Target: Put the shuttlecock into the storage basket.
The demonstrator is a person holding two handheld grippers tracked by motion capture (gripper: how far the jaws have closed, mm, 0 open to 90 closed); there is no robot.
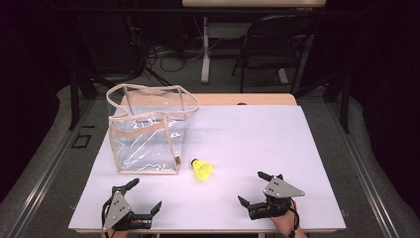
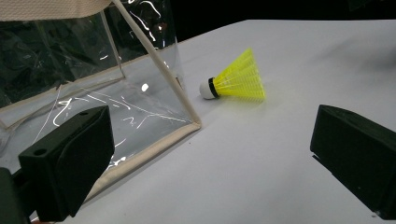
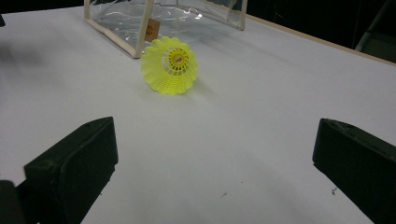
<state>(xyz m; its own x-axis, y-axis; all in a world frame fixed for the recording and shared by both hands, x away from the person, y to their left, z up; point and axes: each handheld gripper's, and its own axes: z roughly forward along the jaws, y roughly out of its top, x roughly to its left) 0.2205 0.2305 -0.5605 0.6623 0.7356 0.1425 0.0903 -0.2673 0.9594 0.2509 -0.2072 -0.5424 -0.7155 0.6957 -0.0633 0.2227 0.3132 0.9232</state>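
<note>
From the high view, a white tabletop (image 1: 257, 134) carries a clear plastic bag (image 1: 148, 131) with beige trim, standing upright and open-topped toward the left. Just beside its near right corner lies a yellow shuttlecock (image 1: 202, 169) on its side, white cork end pointing toward the bag. Near the front edge, the left claw (image 1: 145, 195) rests in front of the bag, its jaws spread wide and holding nothing. The right claw (image 1: 251, 188) sits to the right, well apart from the left one, jaws likewise spread wide and empty. A hand (image 1: 286, 224) shows at the bottom edge behind the right claw.

In the left gripper view, two black jaws stand far apart. Between them, farther off, the shuttlecock (image 2: 236, 79) lies with its cork close to the bag's trimmed corner (image 2: 189, 119).

In the right gripper view, the jaws are again wide apart. The shuttlecock (image 3: 169, 65) lies ahead, its open skirt facing the camera, with the bag (image 3: 159, 18) just behind it.
</note>
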